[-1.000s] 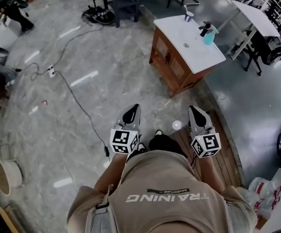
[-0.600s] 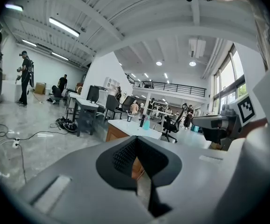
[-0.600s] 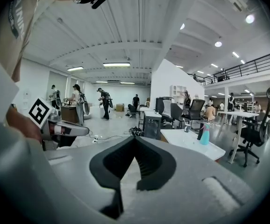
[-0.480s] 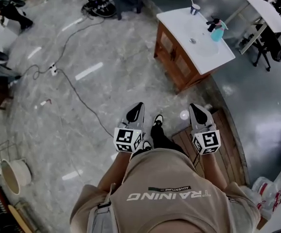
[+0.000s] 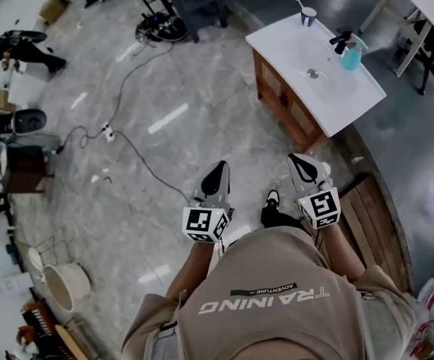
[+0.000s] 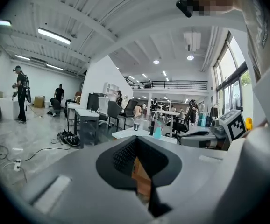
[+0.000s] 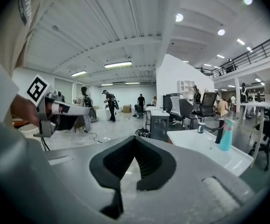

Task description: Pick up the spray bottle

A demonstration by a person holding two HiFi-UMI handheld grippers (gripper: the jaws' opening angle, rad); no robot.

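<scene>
The spray bottle [image 5: 351, 53], teal with a black trigger head, stands on the far right of a white sink counter [image 5: 292, 51], well ahead of both grippers. It also shows small in the left gripper view [image 6: 157, 130] and in the right gripper view [image 7: 225, 134]. My left gripper [image 5: 218, 172] and right gripper [image 5: 301, 163] are held side by side in front of the person's body, above the floor. Both point toward the counter, shut and with nothing in them.
The counter tops a wooden cabinet [image 5: 284, 111] and carries a black faucet [image 5: 340, 42] and a cup [image 5: 308, 15]. A cable with a power strip [image 5: 109, 132] crosses the floor at left. A wooden platform [image 5: 375, 216] lies at right, desks and chairs beyond.
The person has walked forward with both grippers. The counter and the spray bottle have come nearer and sit lower in the head view.
</scene>
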